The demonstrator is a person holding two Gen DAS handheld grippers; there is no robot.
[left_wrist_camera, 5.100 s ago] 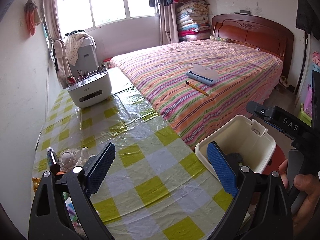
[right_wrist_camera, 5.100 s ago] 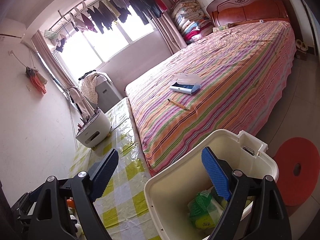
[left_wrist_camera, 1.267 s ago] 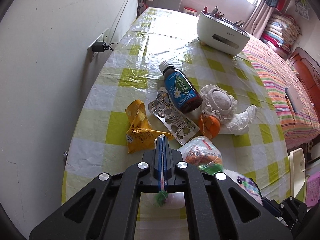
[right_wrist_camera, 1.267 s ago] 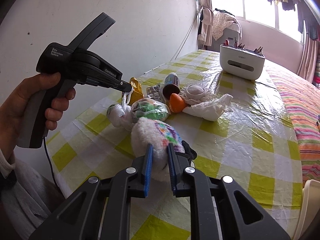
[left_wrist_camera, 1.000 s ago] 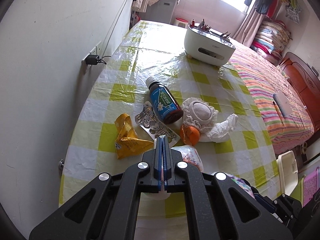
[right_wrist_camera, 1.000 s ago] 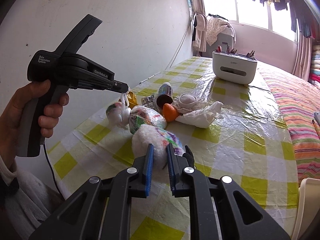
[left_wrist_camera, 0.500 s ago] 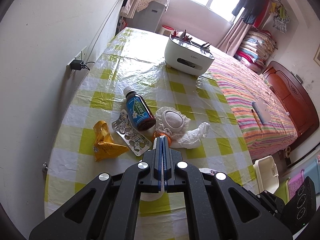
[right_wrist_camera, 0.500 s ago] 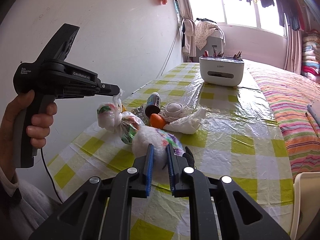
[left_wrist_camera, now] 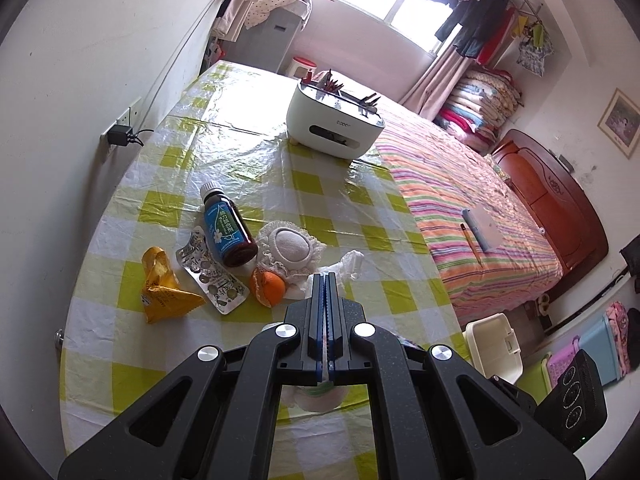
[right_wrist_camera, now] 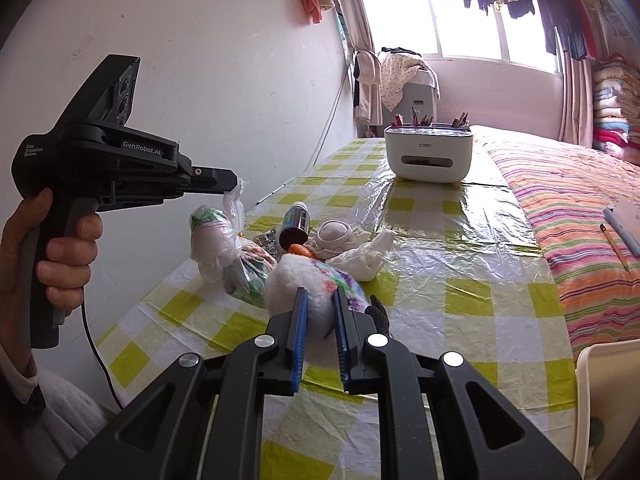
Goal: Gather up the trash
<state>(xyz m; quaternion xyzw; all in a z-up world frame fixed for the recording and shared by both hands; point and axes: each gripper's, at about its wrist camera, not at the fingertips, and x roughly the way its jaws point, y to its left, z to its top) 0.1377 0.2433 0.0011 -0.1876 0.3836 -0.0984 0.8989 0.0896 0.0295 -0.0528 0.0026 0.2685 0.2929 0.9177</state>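
In the right wrist view I am seeing my left gripper (right_wrist_camera: 231,182) at the left of the frame, pointing toward the right and roughly level, with the person's hand (right_wrist_camera: 52,254) wrapped around its grey handle at the lower left. Its jaws are pressed together on the knotted neck of a clear plastic bag (right_wrist_camera: 218,240), which is hanging below the tip, its lower end against a second bagged bundle with green print (right_wrist_camera: 252,270); I cannot tell whether that one is resting on the surface (right_wrist_camera: 460,280). In the left wrist view the same gripper (left_wrist_camera: 325,288) is filling the lower centre of the frame, tilting downward, blue pads (left_wrist_camera: 319,320) meeting with only a sliver of plastic between them.

My right gripper (right_wrist_camera: 320,300) is sitting at the bottom centre of its own view, angled slightly down, and its jaws are clamping a white fluffy toy (right_wrist_camera: 316,280) with coloured specks.

Beyond the left tip, in the middle left of the left wrist frame, the remaining litter is lying on the checked surface: a yellow wrapper (left_wrist_camera: 162,292), a blister pack (left_wrist_camera: 210,276), a brown medicine bottle (left_wrist_camera: 226,228) on its side, an orange (left_wrist_camera: 267,288), a lace-edged pad (left_wrist_camera: 288,246) and a crumpled tissue (left_wrist_camera: 344,268). A white bin (left_wrist_camera: 494,344) is standing on the floor at the lower right.
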